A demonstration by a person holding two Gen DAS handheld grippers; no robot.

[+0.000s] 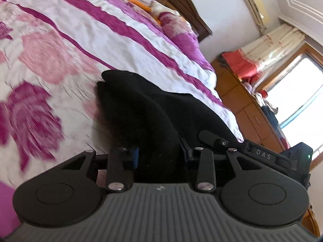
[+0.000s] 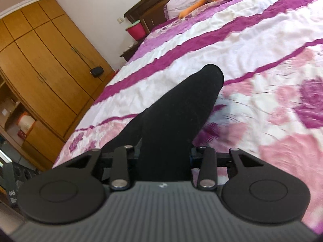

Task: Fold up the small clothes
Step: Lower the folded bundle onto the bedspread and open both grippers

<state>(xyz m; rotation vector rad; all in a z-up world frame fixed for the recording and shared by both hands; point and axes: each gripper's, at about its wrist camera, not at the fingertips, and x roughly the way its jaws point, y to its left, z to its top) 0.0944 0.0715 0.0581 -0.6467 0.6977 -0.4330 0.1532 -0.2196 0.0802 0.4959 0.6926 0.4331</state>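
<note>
- A floral purple bedspread [image 2: 252, 46] lay under the black sock [image 2: 177, 117].
- Wardrobe [image 2: 46, 60] beyond the bedspread.
- The sock's long axis ran away from the right gripper [image 2: 164, 155].
- Both grippers, left gripper [image 1: 159, 155] included, had jaws clamped on the sock [image 1: 141, 111].

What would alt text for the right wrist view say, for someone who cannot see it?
A black garment is pinched in the right gripper and stretches away over a bed with a pink, purple and white floral cover. A wooden wardrobe stands at the left, and a dark headboard and pillows lie at the far end.
</note>
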